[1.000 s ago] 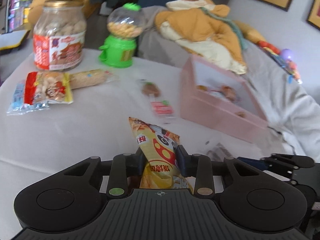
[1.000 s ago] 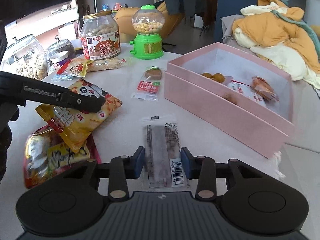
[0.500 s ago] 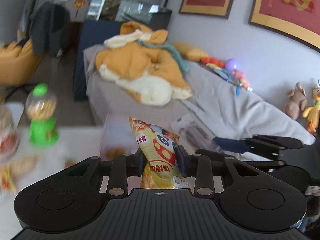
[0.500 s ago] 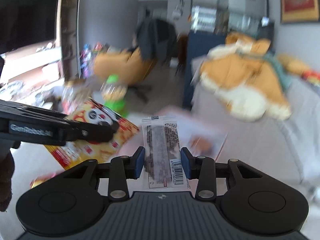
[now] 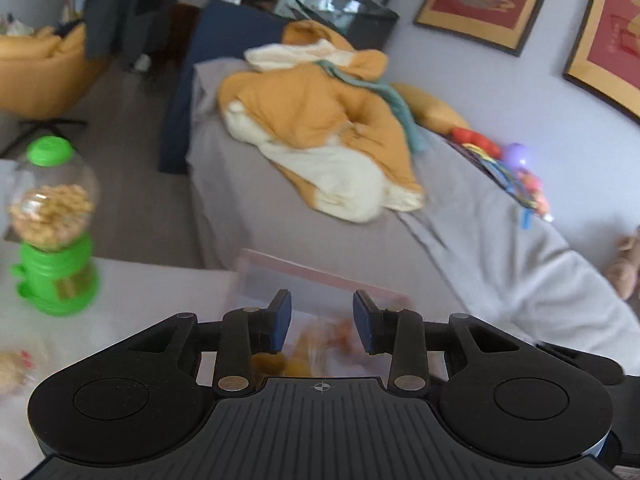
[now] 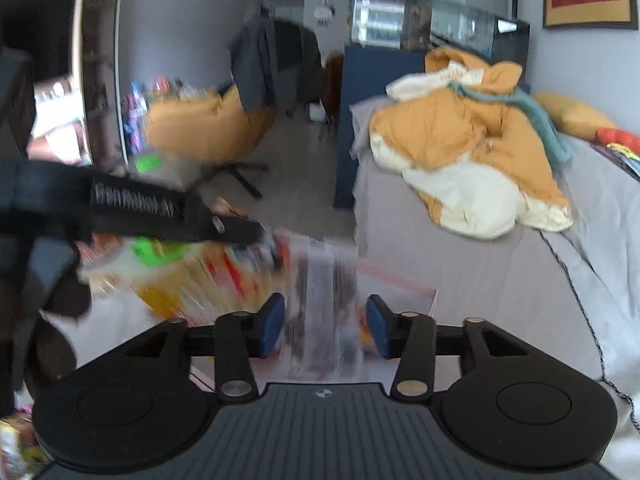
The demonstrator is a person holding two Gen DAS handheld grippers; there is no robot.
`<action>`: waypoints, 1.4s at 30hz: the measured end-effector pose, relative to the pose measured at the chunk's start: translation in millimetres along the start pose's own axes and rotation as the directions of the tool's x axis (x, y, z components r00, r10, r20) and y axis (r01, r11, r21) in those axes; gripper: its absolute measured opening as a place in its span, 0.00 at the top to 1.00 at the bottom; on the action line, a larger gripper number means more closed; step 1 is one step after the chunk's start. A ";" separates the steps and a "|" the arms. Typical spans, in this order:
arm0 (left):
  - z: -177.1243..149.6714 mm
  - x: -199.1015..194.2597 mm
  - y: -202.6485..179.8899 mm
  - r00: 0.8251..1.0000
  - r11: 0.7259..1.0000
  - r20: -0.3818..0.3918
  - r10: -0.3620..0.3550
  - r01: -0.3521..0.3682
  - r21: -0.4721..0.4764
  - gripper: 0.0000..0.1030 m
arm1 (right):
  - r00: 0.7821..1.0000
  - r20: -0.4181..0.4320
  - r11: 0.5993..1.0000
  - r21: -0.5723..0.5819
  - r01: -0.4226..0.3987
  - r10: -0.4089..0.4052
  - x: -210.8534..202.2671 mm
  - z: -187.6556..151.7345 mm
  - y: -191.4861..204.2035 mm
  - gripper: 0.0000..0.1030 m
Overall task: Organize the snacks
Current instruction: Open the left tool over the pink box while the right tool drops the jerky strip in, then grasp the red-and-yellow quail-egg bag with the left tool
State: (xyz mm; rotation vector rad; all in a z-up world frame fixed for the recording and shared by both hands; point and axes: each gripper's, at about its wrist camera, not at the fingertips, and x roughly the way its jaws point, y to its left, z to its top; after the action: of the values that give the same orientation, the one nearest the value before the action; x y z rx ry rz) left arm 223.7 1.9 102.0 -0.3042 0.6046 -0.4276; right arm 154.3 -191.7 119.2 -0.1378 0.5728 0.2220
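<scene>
Left wrist view: left gripper low centre, jaws opening and empty, over the pink box, green candy dispenser at left; right wrist view: right gripper low centre, jaws opening, blurred clear packet between the pads, untouched, yellow snack bag blurred at centre left.

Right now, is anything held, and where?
Nothing: the right gripper is opening, a clear wrapper loose between its fingers; the left gripper is empty.
</scene>
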 end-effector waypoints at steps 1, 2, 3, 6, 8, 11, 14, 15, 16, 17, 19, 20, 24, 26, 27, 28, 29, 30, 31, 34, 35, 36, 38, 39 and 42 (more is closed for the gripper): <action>-1.9 -2.2 7.5 1.000 1.000 0.001 0.003 -0.003 -0.001 0.63 | 1.000 -0.015 1.000 -0.006 0.008 -0.008 4.9 -3.8 2.0 0.48; -3.3 -4.7 16.4 1.000 1.000 0.001 0.013 -0.013 -0.011 0.63 | 1.000 -0.022 1.000 -0.015 0.000 0.000 7.4 -8.5 4.0 0.46; -5.0 -8.0 25.6 0.999 0.999 0.001 0.032 -0.032 -0.022 0.63 | 1.000 -0.029 1.000 -0.022 -0.013 0.013 8.0 -13.4 5.9 0.44; -11.3 -11.6 49.4 0.991 0.991 -0.026 0.132 -0.132 -0.020 0.63 | 0.998 -0.043 0.999 -0.023 -0.049 0.048 3.8 -25.4 11.4 0.41; -19.3 -9.9 61.9 0.981 0.983 -0.062 0.185 -0.185 -0.007 0.63 | 0.994 -0.063 0.996 -0.010 -0.089 0.089 -1.2 -36.6 15.2 0.38; -34.0 -2.6 75.3 0.958 0.968 -0.144 0.249 -0.248 0.027 0.63 | 0.983 -0.099 0.988 0.024 -0.153 0.154 -7.0 -56.7 20.6 0.35; -47.5 6.1 81.0 0.938 0.956 -0.184 0.294 -0.286 0.067 0.63 | 0.994 -0.058 0.995 -0.020 -0.097 0.096 -15.7 -68.1 30.2 0.31; -52.2 9.2 81.2 0.933 0.951 -0.189 0.307 -0.298 0.078 0.62 | 0.994 -0.058 0.995 -0.025 -0.092 0.090 -18.0 -69.0 32.1 0.31; -55.7 10.1 79.3 0.929 0.947 -0.183 0.321 -0.309 0.090 0.60 | 0.992 -0.059 0.993 -0.015 -0.115 0.114 -22.1 -69.7 33.0 0.31; -58.3 12.4 77.9 0.927 0.943 -0.178 0.331 -0.317 0.105 0.59 | 0.985 -0.066 0.988 0.000 -0.157 0.156 -23.3 -70.4 32.7 0.31; -60.8 16.2 75.7 0.922 0.935 -0.166 0.349 -0.330 0.132 0.53 | 0.973 -0.088 0.977 0.007 -0.215 0.215 -22.7 -73.5 35.6 0.30; -60.6 20.2 75.4 0.917 0.930 -0.173 0.359 -0.336 0.149 0.53 | 0.972 -0.098 0.977 -0.004 -0.213 0.211 -21.4 -75.3 37.6 0.30; -51.9 1.8 76.7 0.941 0.949 -0.141 0.308 -0.292 0.118 0.56 | 0.964 -0.170 0.978 0.009 -0.207 0.205 -6.6 -84.7 48.0 0.30; -48.7 -18.6 82.0 0.948 0.947 -0.077 0.309 -0.299 0.119 0.56 | 0.957 -0.185 0.974 0.014 -0.225 0.224 -2.7 -87.2 55.3 0.30; -47.4 -30.3 88.9 0.945 0.940 -0.040 0.326 -0.319 0.121 0.55 | 0.957 -0.187 0.974 0.006 -0.226 0.223 -2.2 -89.4 60.9 0.30; -47.1 -40.6 96.5 0.937 0.931 -0.012 0.349 -0.345 0.117 0.54 | 0.957 -0.190 0.974 -0.005 -0.226 0.221 -0.3 -88.7 66.4 0.30; -47.3 -54.6 110.5 0.923 0.917 0.021 0.385 -0.385 0.101 0.54 | 0.957 -0.191 0.974 -0.016 -0.227 0.219 2.0 -88.3 71.3 0.29; -47.8 -66.3 125.9 0.907 0.905 0.039 0.419 -0.420 0.071 0.56 | 0.956 -0.193 0.973 -0.026 -0.231 0.222 3.9 -86.9 76.5 0.29; -47.6 -74.4 139.7 0.893 0.893 0.044 0.448 -0.449 0.035 0.57 | 0.954 -0.195 0.970 -0.032 -0.240 0.229 5.8 -84.5 81.9 0.28; -56.7 -100.1 185.7 0.855 0.852 0.013 0.519 -0.516 -0.088 0.58 | 0.946 -0.196 0.961 -0.046 -0.271 0.258 8.5 -76.0 98.5 0.25; -61.6 -104.4 193.6 0.850 0.846 0.002 0.527 -0.524 -0.098 0.58 | 0.945 -0.196 0.960 -0.048 -0.277 0.263 9.9 -72.3 103.5 0.24; -67.2 -108.5 196.9 0.853 0.849 -0.004 0.522 -0.520 -0.095 0.58 | 0.943 -0.196 0.958 -0.047 -0.282 0.268 12.4 -66.8 109.5 0.23; -79.4 -115.0 188.6 0.865 0.865 0.015 0.501 -0.500 -0.028 0.58 | 0.940 -0.197 0.955 -0.044 -0.294 0.280 16.5 -55.2 121.1 0.23; -85.5 -116.6 180.7 0.871 0.871 0.018 0.492 -0.492 0.009 0.58 | 0.938 -0.196 0.953 -0.044 -0.300 0.286 18.8 -48.8 124.7 0.23; -103.5 -127.4 163.6 0.895 0.894 0.025 0.446 -0.446 0.044 0.58 | 0.937 -0.189 0.951 -0.042 -0.306 0.293 33.6 -18.9 145.1 0.23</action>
State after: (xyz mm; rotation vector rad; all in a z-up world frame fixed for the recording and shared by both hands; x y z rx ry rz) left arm 115.4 188.5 17.6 -0.1132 0.6276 0.0049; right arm 136.3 -49.3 75.2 -0.1396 0.7671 0.5310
